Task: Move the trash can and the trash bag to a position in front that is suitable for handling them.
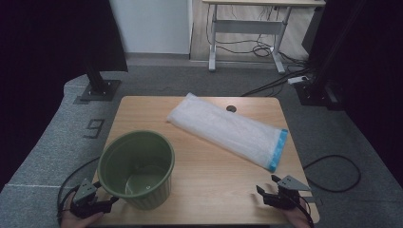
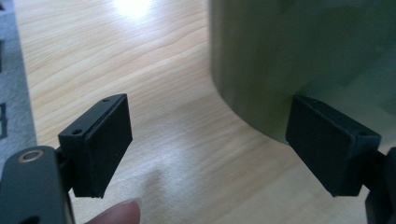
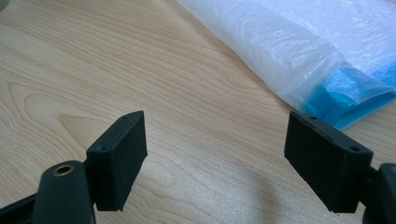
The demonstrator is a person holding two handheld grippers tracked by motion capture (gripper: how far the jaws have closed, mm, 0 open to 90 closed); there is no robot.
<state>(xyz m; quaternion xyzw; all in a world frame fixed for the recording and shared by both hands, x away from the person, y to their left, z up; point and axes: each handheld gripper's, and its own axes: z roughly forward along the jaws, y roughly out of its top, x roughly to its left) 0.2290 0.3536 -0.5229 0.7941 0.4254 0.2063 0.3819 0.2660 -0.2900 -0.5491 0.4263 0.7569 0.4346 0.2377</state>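
Note:
A green ribbed bin (image 1: 137, 168) stands upright and empty on the near left of the wooden table (image 1: 209, 190). A folded white plastic bag with a blue end (image 1: 228, 129) lies flat across the table's far middle to right. My left gripper (image 1: 110, 203) rests at the near left corner, just left of the bin's base, open with bare wood between its jaws; the bin's wall (image 2: 289, 60) rises close ahead of it on the right. My right gripper (image 1: 267, 186) sits at the near right edge, open, with the bag's blue end (image 3: 345, 95) a little ahead.
Grey carpet surrounds the table. A black stand base (image 1: 99, 89) sits at the far left, a white desk frame (image 1: 247, 33) with cables behind, and a cable loop (image 1: 332, 173) on the floor at the right. A small round hole (image 1: 231, 109) marks the tabletop's far edge.

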